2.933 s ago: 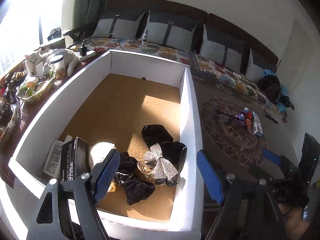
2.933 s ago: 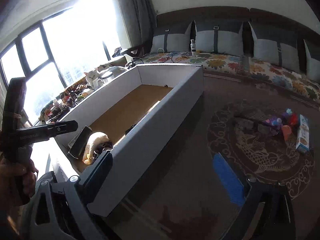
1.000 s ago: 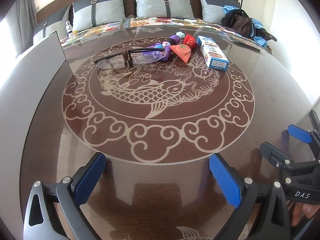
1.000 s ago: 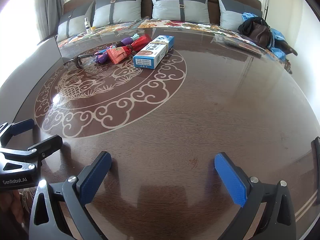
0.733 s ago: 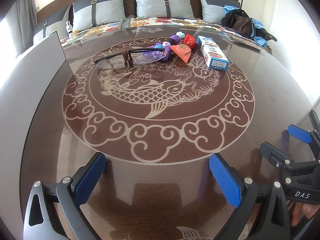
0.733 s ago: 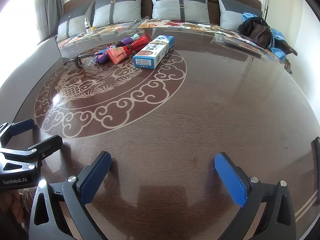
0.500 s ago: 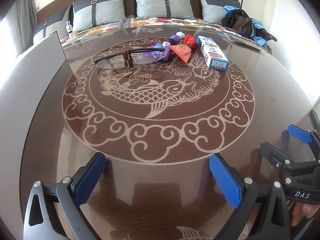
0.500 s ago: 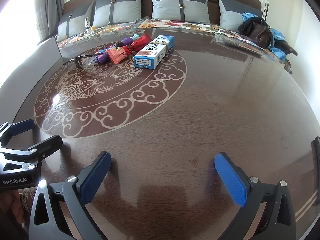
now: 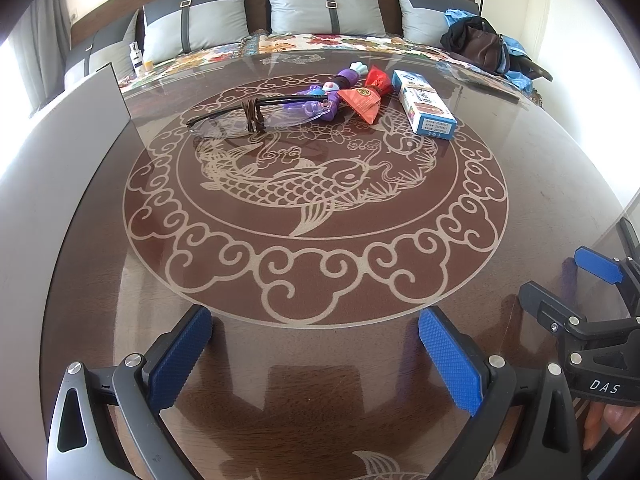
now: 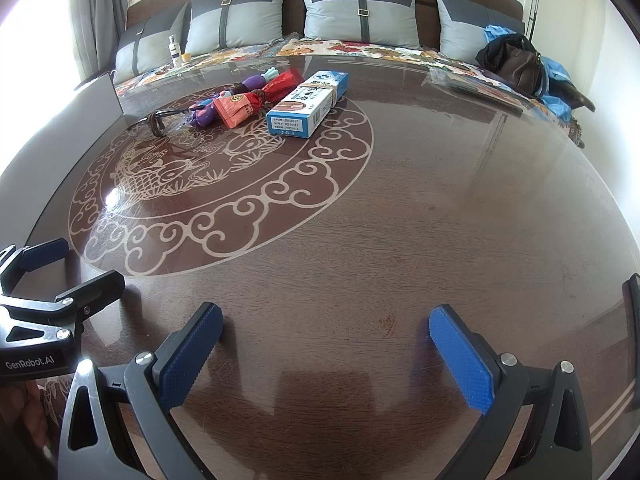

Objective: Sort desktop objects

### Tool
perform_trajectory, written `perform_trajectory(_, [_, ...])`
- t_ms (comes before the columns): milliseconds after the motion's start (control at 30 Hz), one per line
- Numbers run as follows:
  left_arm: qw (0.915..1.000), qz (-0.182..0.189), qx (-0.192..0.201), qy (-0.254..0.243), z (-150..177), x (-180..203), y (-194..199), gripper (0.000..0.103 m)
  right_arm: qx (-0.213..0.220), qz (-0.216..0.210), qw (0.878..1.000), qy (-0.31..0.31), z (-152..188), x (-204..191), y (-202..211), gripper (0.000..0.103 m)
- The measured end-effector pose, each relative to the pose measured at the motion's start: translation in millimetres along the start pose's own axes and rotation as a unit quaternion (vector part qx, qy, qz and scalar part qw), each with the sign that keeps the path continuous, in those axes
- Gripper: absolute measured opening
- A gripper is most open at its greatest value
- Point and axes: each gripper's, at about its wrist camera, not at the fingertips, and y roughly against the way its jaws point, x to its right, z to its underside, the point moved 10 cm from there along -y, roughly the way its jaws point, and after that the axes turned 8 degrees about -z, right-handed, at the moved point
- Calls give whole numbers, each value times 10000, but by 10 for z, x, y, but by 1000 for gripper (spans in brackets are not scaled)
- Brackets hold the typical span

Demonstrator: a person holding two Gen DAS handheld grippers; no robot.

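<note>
Both the left gripper (image 9: 314,354) and right gripper (image 10: 326,350) are being held apart, empty, near the table's (image 10: 420,208) front edge. The glasses (image 9: 248,118), purple toy (image 9: 320,98), red packet (image 9: 366,96) and blue box (image 9: 424,106) (clustered toward the far edge) are being left untouched; judging by this, a reach across is being called for next.

Bright daylight from left; glare, fisheye-warped edges.

The table (image 9: 520,184) is dark brown wood grain with a cream koi fish ringed by cloud swirls. Both tongs have bright blue textured pads (image 9: 180,356) on black frames. There's a blue-and-white box (image 9: 422,102), a red-orange pouch (image 9: 362,98), a purple toy (image 9: 320,96), and grey cushions (image 10: 358,10) behind with dark straps.
</note>
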Motion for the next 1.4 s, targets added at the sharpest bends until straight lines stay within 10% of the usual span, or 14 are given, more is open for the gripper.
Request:
perform_trajectory(233, [9975, 137, -406, 560, -176, -225, -112, 103, -3, 12, 10000, 7, 0, 0, -3, 103])
perform_trajectory(633, [9580, -188, -465, 2824, -1438, -729, -713, 103, -4, 14, 10000, 5, 0, -6, -4, 103])
perform_trajectory(1200, [9721, -574, -564, 2205, -1125, -944, -848, 103, -4, 15, 10000, 3, 3, -7, 0, 103])
perform_trajectory(1400, [9888, -440, -631, 1281, -1301, -623, -964, 103, -4, 14, 10000, -3, 3, -11, -2, 103])
